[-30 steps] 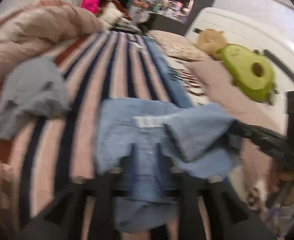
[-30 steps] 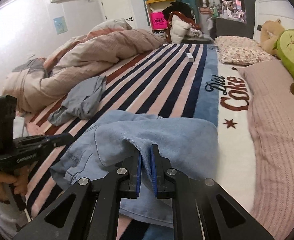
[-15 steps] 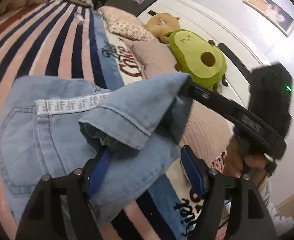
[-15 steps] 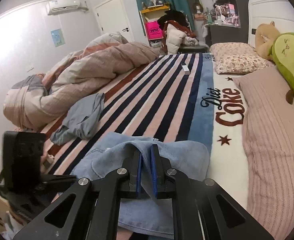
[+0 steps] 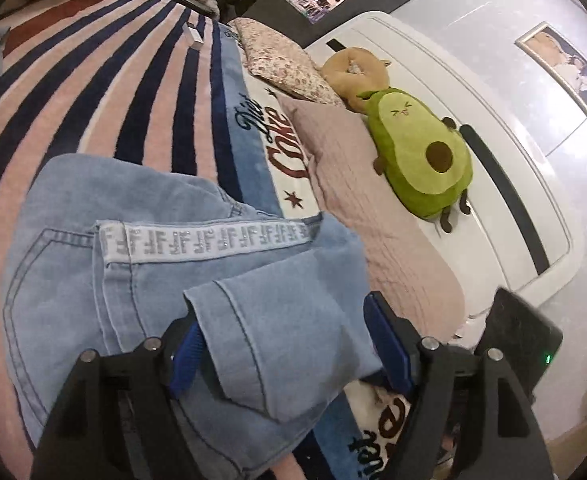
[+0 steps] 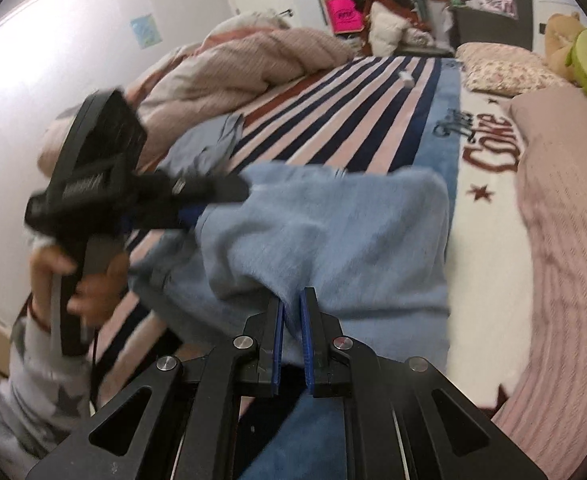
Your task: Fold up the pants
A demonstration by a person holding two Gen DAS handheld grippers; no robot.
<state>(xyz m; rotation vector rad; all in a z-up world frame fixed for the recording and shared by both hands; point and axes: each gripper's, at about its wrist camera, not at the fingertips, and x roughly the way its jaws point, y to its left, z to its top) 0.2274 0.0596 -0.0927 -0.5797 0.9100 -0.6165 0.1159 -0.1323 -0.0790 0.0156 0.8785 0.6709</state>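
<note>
The right gripper (image 6: 291, 316) pinches the pants (image 6: 333, 232); the left gripper (image 5: 281, 344), just opening, straddles a folded cuff untouched.

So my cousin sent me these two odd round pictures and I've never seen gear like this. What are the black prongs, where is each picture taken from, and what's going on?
No robot here: a person holds a black two-fingered tool in each hand, with a wide-angle camera on each looking along its fingers. One picture comes from the left tool, the other from the right tool. Both look over a bed with a pink and navy striped blanket. On it lie light blue denim pants, being folded. The right tool is shut on a fold of the denim. The left tool's jaws have just been opening; a pant-leg hem lies between them, no longer pinched. A green avocado plush toy sits by the headboard.
</note>
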